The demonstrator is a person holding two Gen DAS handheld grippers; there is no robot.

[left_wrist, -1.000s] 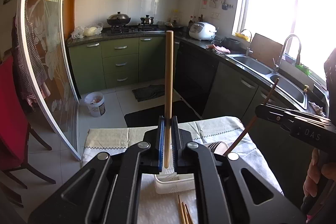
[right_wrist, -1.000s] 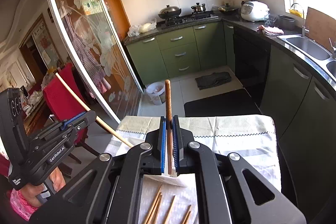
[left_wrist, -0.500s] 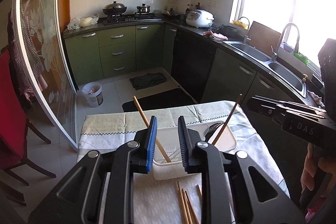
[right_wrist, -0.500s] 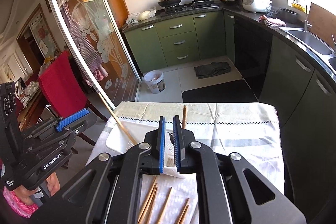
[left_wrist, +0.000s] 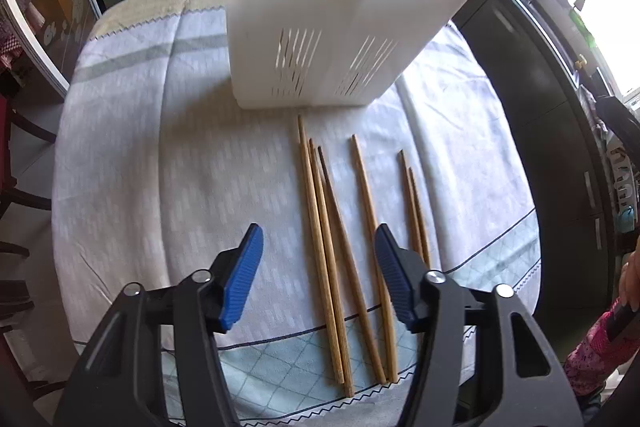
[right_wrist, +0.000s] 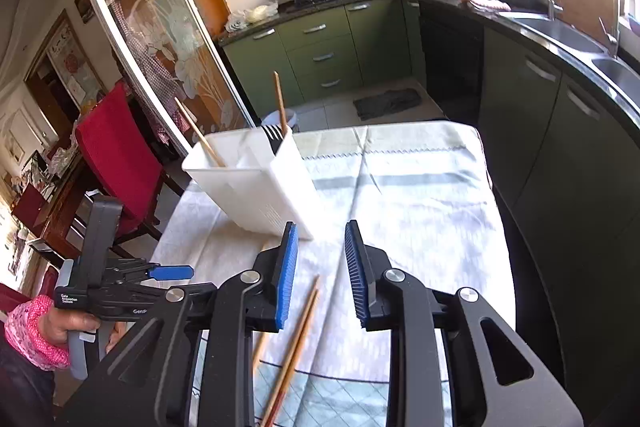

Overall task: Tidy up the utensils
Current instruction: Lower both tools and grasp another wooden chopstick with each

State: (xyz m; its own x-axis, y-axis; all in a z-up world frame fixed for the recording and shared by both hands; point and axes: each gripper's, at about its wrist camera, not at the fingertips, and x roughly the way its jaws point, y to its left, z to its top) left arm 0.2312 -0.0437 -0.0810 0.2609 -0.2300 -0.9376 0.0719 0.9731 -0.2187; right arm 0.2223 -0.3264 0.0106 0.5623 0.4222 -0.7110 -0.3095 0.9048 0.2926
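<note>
A white slotted utensil holder [left_wrist: 320, 27] stands on the clothed table; it also shows in the right wrist view [right_wrist: 256, 187]. Two chopsticks [right_wrist: 280, 103] and dark forks [right_wrist: 274, 137] stand inside it. Several wooden chopsticks [left_wrist: 340, 259] lie side by side on the cloth in front of it. My left gripper [left_wrist: 318, 267] is open and empty, low over those chopsticks with its jaws on either side of them. My right gripper [right_wrist: 320, 275] is open and empty above a pair of chopsticks [right_wrist: 296, 343] near the table's front.
The table carries a pale striped cloth [right_wrist: 420, 195]. A red chair [right_wrist: 116, 155] stands at the left of it. Green kitchen cabinets [right_wrist: 320, 47] and a counter with a sink [right_wrist: 560, 31] run behind and to the right.
Both grippers let their chopsticks go into the holder, opened wide and dropped down toward the loose chopsticks on the cloth.
</note>
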